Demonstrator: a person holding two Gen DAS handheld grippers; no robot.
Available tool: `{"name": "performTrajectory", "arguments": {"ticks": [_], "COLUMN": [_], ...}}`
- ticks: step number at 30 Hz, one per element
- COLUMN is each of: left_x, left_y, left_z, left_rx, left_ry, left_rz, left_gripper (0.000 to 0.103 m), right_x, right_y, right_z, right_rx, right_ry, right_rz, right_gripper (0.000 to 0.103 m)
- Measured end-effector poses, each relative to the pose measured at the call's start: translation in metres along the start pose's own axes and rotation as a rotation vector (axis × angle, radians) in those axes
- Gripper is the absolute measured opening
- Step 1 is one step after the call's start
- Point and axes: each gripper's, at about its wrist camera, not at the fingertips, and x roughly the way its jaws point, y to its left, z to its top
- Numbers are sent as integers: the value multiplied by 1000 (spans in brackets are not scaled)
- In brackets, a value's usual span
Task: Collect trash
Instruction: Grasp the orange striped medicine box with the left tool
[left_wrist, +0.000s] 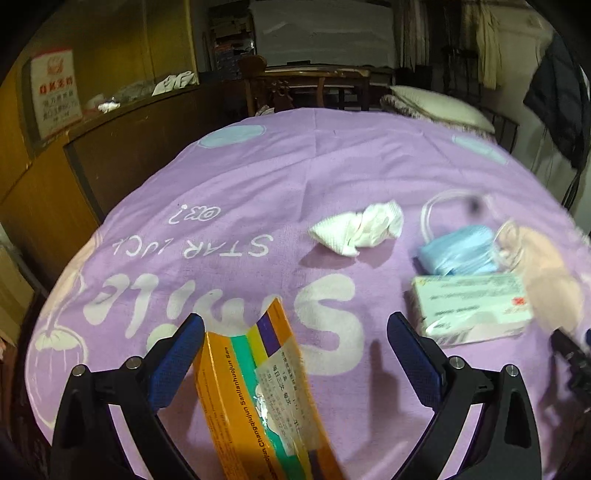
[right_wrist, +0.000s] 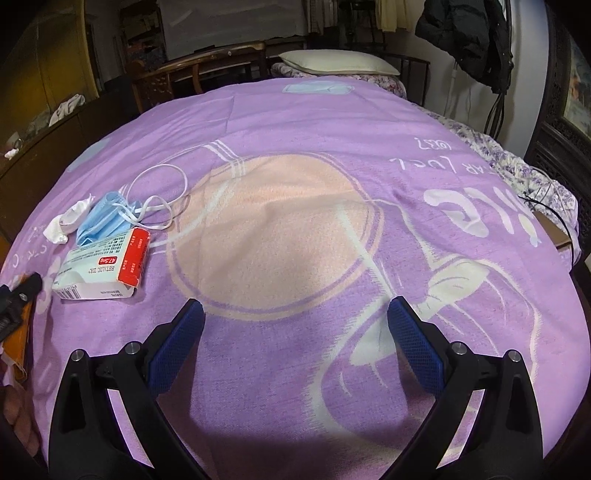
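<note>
Purple blanket (right_wrist: 295, 122) right across the bed, and the trash sits in a loose cluster near its left edge as the right wrist camera sees it. Left gripper (left_wrist: 295, 328) is spread wide over the orange box (left_wrist: 258, 398), which lies between the fingers, hard by the left pad (left_wrist: 177, 362) with a clear gap to the right one. Whether that left pad touches the box, I cannot tell. Nothing is pinched.

Right gripper (right_wrist: 295, 317) is spread too, hovering over bare blanket with nothing between its fingers, well apart from the cluster.

In that cluster the white box (right_wrist: 103, 266), red at one end, lies just beside the blue mask (right_wrist: 107, 218), and the mask's ear loops (right_wrist: 159, 192) trail out over the blanket. The crumpled tissue (right_wrist: 64, 225) sits beside the mask.

Risks from here, as I judge them. The orange box is off-centre in the left gripper, so a close could push it sideways or twist it rather than grip it squarely. It looks like light card, so a hard squeeze may crush it. The soft blanket could bunch into the fingers on a low approach. Those loops could snag and drag the mask along. No bin shows in either view.
</note>
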Motion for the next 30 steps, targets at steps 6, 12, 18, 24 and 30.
{"name": "performTrajectory", "arguments": {"ticks": [6, 12, 18, 24, 30], "left_x": [4, 2, -19, -38, -22], "left_y": [14, 48, 83, 83, 60], "left_z": [-7, -21, -33, -33, -39], "left_rx": [-31, -94, -105, -72, -49], "left_ry": [14, 62, 38, 11, 79], "left_rz": [-30, -91, -134, -200, -232], "left_gripper": [97, 97, 97, 97, 97], "right_x": [3, 1, 2, 0, 1], "right_y": [8, 0, 2, -5, -15], "right_z": [1, 1, 2, 3, 4], "right_rx": [-33, 0, -15, 14, 65], "right_ry": [13, -5, 7, -8, -18], "right_rz": [-34, 30, 54, 145, 230], "right_gripper": [96, 96, 97, 97, 97]}}
